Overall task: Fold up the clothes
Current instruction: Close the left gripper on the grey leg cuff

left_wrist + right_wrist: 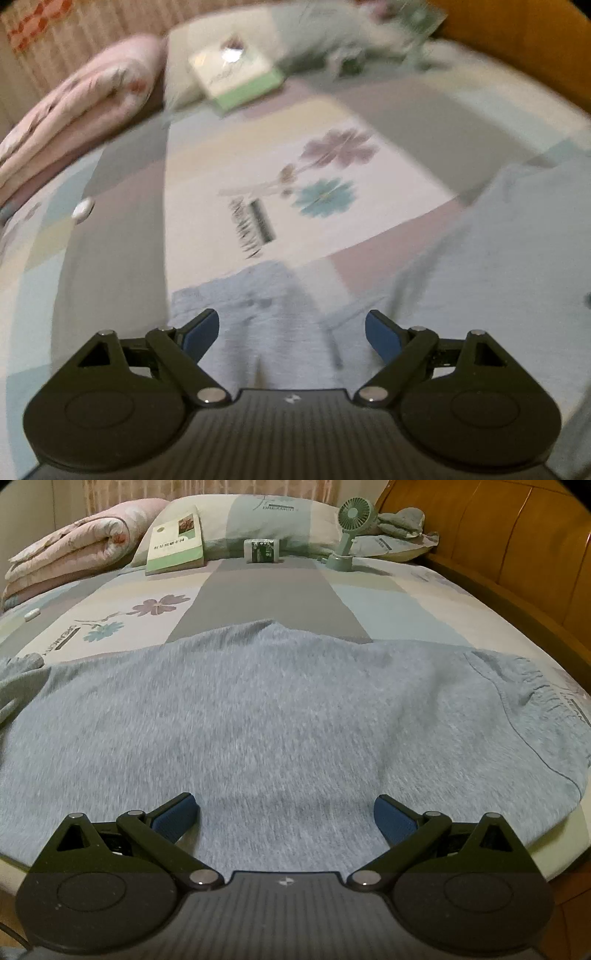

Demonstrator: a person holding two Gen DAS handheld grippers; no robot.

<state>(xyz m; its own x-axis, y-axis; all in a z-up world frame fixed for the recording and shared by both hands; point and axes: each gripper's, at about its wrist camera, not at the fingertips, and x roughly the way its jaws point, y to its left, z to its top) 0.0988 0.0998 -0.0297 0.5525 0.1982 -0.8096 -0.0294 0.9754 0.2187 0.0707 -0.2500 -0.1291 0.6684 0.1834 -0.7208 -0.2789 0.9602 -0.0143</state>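
Note:
A pale blue-grey knit garment lies spread flat across the near part of the bed, its elastic waistband at the right. My right gripper stands open just above its near edge, blue pads wide apart with only cloth beneath. In the blurred left wrist view, one end of the same garment lies under my left gripper, which is open with nothing between its pads. A further stretch of the garment fills the right side.
The patchwork bedsheet with flower prints covers the bed. At the head stand a book, a small box and a green desk fan against pillows. A rolled pink quilt lies far left. A wooden bed frame runs along the right.

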